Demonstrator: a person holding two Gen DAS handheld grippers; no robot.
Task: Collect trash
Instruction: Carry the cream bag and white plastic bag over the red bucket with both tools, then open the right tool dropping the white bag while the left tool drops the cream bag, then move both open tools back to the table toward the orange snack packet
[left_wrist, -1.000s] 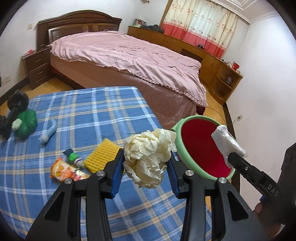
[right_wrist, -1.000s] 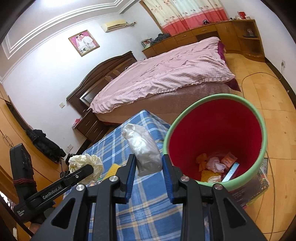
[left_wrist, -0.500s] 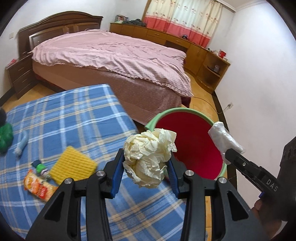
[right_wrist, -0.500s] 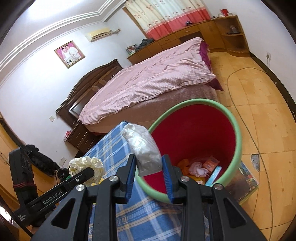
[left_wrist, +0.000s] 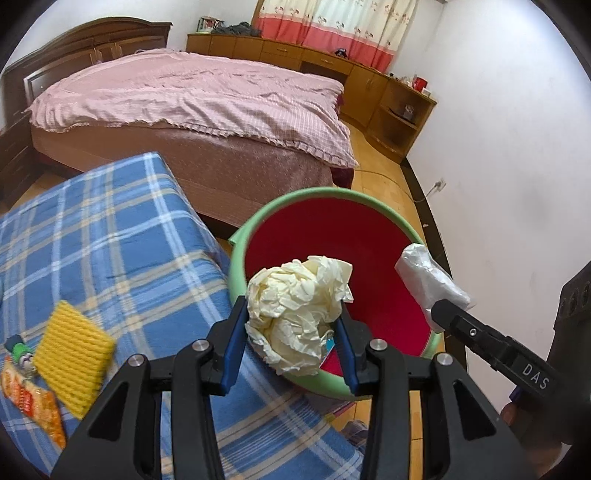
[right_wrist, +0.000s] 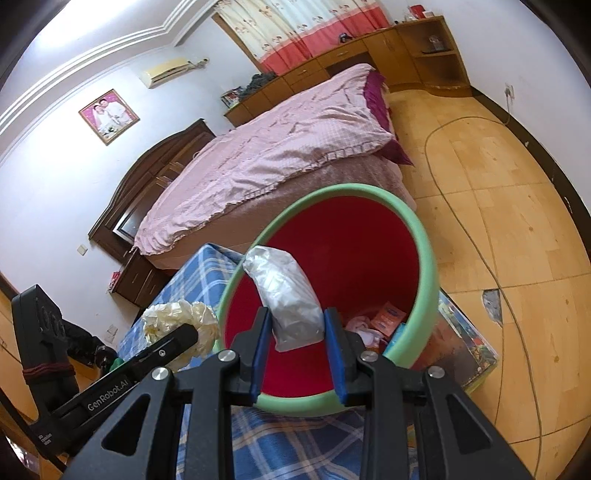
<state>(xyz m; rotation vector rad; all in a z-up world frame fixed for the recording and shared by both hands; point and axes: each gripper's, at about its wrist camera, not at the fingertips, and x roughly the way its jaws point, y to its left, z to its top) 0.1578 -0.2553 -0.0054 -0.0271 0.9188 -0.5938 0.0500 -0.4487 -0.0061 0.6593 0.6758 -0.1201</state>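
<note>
both grippers now over bin (right_wrist: 424, 258); left gripper (left_wrist: 291, 328) grasps paper wad (left_wrist: 295, 302); right gripper (right_wrist: 293, 328) grasps upright wrapper (right_wrist: 288, 295).

- Left wrist view: looks forward and down along its own fingers, close above the near rim of the bin (left_wrist: 325, 384), the bed (left_wrist: 207, 96) beyond it.
- Right wrist view: looks down into the bin (right_wrist: 424, 258) from close over its near rim, rolled, the bed (right_wrist: 280, 155) behind it.
- Shared: bin, bed, and each view catches the other gripper beside the bin.
</note>
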